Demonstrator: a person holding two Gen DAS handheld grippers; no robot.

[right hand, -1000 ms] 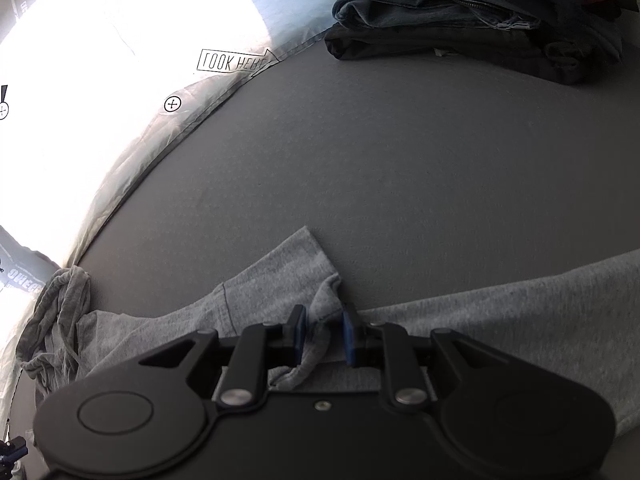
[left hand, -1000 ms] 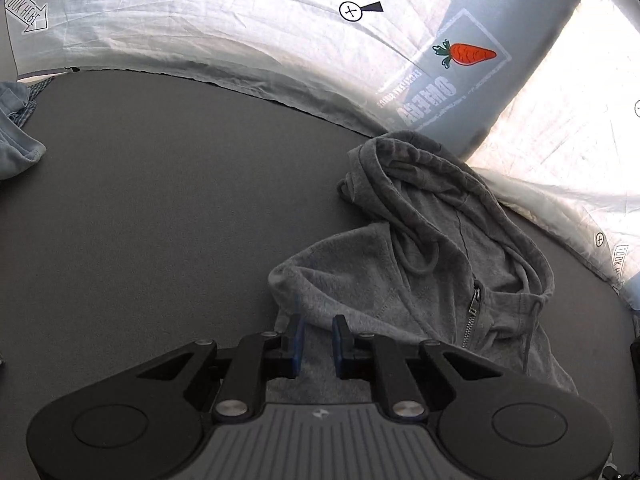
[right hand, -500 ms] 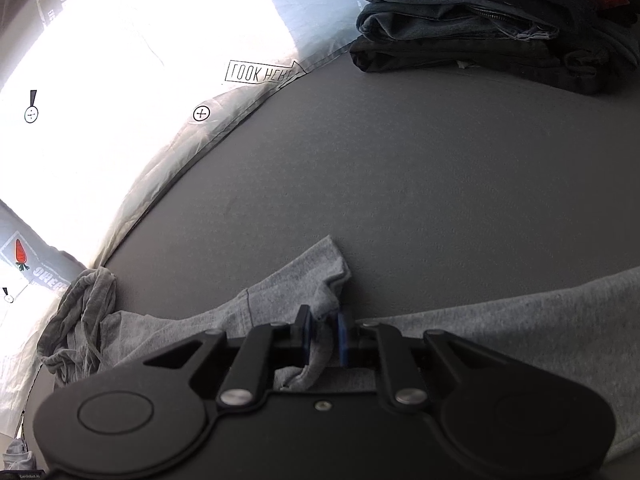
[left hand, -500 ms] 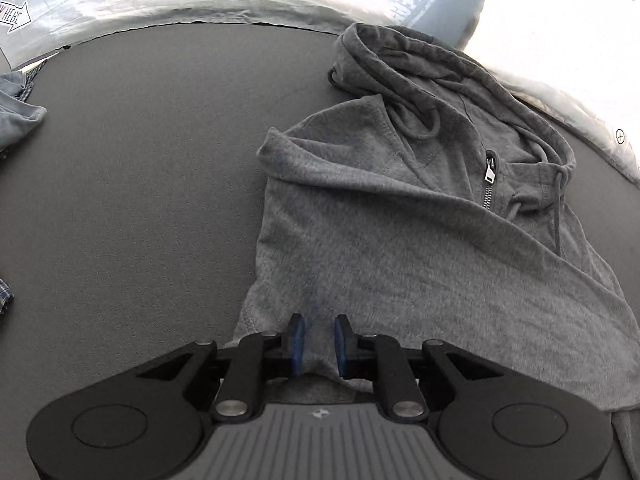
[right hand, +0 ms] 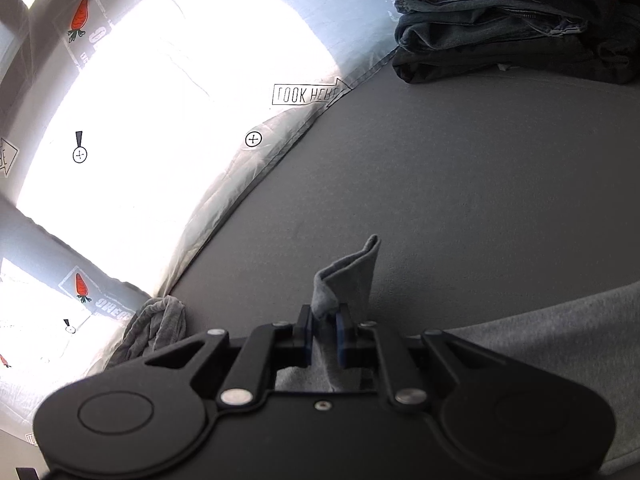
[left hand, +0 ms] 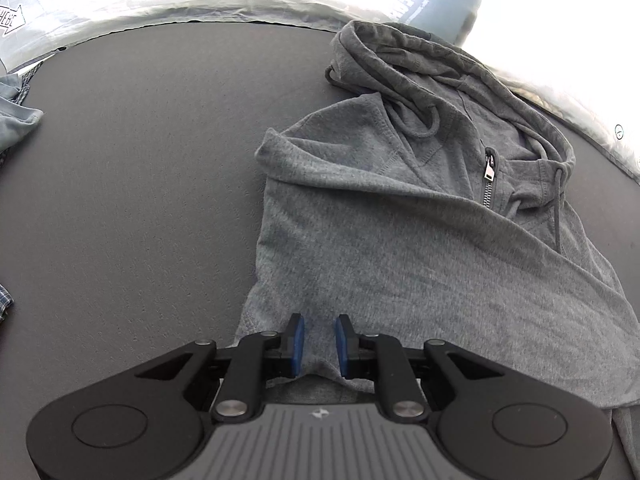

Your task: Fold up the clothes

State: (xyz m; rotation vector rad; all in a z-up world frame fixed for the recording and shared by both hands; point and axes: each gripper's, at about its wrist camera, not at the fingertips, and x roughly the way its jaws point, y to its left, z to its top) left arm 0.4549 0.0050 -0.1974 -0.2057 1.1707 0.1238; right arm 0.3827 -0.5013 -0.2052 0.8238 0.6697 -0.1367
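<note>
Left wrist view looks steeply down on a grey zip hoodie spread over the dark grey surface. Its hood lies bunched at the far edge against a pale printed sheet, the zipper pull sits just under the collar, and a drawstring trails down the chest. The left claw hangs over the near hem, its blue pads a little apart with grey cloth showing between them; I cannot tell whether the pads press on that cloth. A blue-grey garment lies at the left edge of the surface, well apart from the hoodie.

In the right wrist view, the right claw is clamped on a fold of the same grey hoodie, and its jaws have just been closing on it. A corner of the cloth stands up past the fingertips, and more grey fabric runs off to the right. A stack of folded dark clothes sits at the far corner of the surface, well apart from the claw. The sheet bears carrot prints and a "LOOK HERE" arrow.
</note>
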